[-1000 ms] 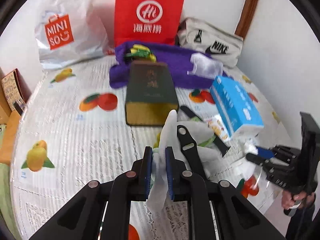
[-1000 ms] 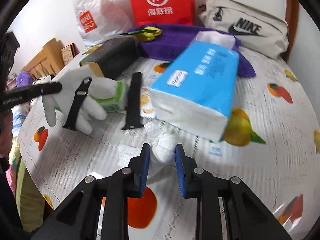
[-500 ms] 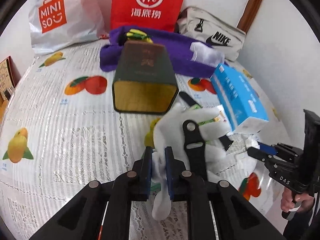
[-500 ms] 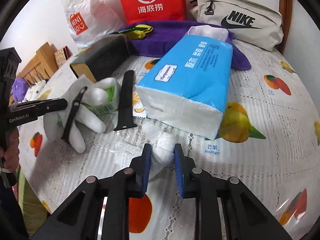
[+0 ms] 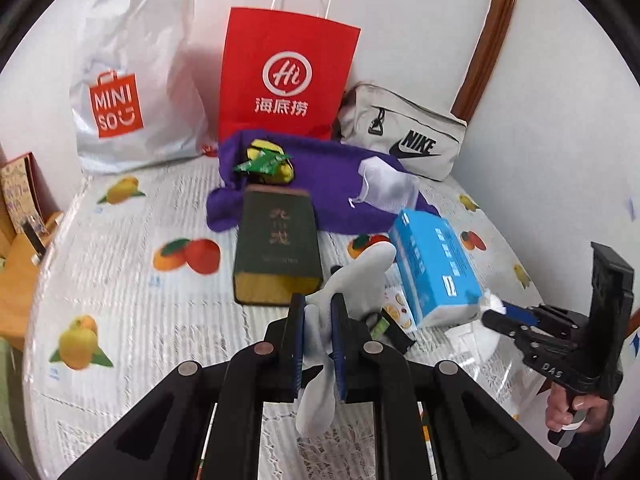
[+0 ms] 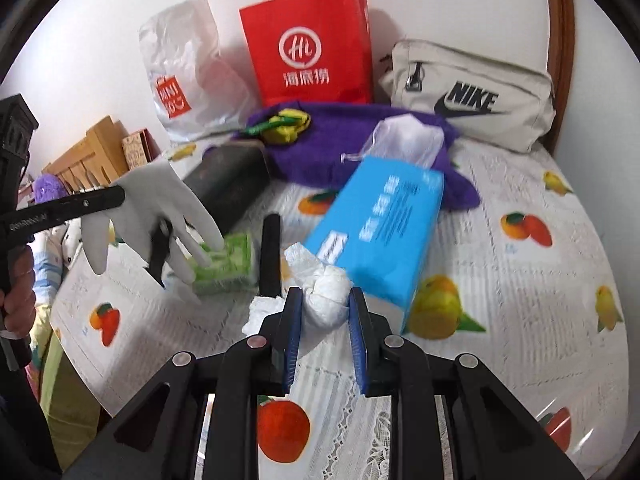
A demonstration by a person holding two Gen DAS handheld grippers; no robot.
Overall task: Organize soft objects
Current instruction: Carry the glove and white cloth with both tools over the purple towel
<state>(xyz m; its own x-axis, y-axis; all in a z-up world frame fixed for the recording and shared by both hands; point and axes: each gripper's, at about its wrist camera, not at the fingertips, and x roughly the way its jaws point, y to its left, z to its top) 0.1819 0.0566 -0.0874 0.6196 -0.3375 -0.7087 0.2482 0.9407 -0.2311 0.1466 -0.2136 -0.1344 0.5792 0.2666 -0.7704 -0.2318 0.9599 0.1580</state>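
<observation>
My left gripper (image 5: 318, 312) is shut on a white glove (image 5: 352, 276) and holds it lifted above the table; the glove also shows in the right wrist view (image 6: 152, 208), hanging from the left gripper's fingers (image 6: 80, 206). My right gripper (image 6: 324, 308) is shut on a crumpled white tissue wad (image 6: 326, 298), raised off the table next to the blue tissue pack (image 6: 380, 228). In the left wrist view the right gripper (image 5: 508, 318) is at the right, holding the wad (image 5: 492, 304).
A dark green box (image 5: 276, 248), a purple cloth (image 5: 332, 184) with yellow-green packets (image 5: 268, 160), a clear pouch (image 5: 388, 188), a green packet (image 6: 228, 268) and a black strap (image 6: 270, 256) lie on the fruit-print tablecloth (image 5: 120, 280). A red bag (image 5: 284, 76), a Miniso bag (image 5: 132, 92) and a Nike pouch (image 5: 404, 136) stand at the back.
Both grippers have risen and pulled back. The glove has lifted off the green packet and strap. The tissue wad has lifted off the table.
</observation>
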